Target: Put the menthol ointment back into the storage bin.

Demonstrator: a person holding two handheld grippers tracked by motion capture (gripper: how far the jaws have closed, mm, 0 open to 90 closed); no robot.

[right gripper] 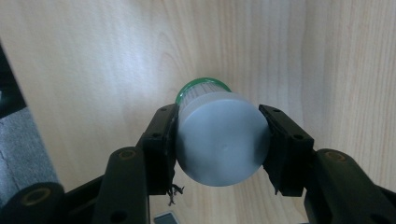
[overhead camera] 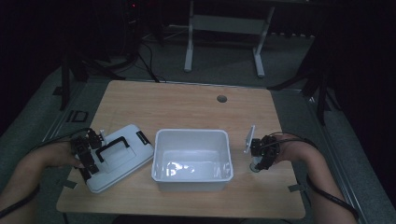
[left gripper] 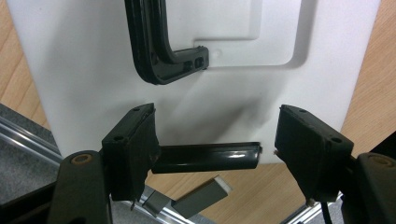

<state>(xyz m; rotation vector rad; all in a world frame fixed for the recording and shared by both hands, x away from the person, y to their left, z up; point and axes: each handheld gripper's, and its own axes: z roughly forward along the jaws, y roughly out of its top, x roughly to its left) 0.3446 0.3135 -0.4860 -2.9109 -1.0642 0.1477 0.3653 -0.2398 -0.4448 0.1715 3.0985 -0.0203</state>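
A wooden table is being used as the work surface, with an open white bin sitting at its middle. Left of the bin, a white lid with a black handle is lying flat, its near edge being straddled by the spread left gripper. Right of the bin, a grey-capped bottle is being pinched by the right gripper.
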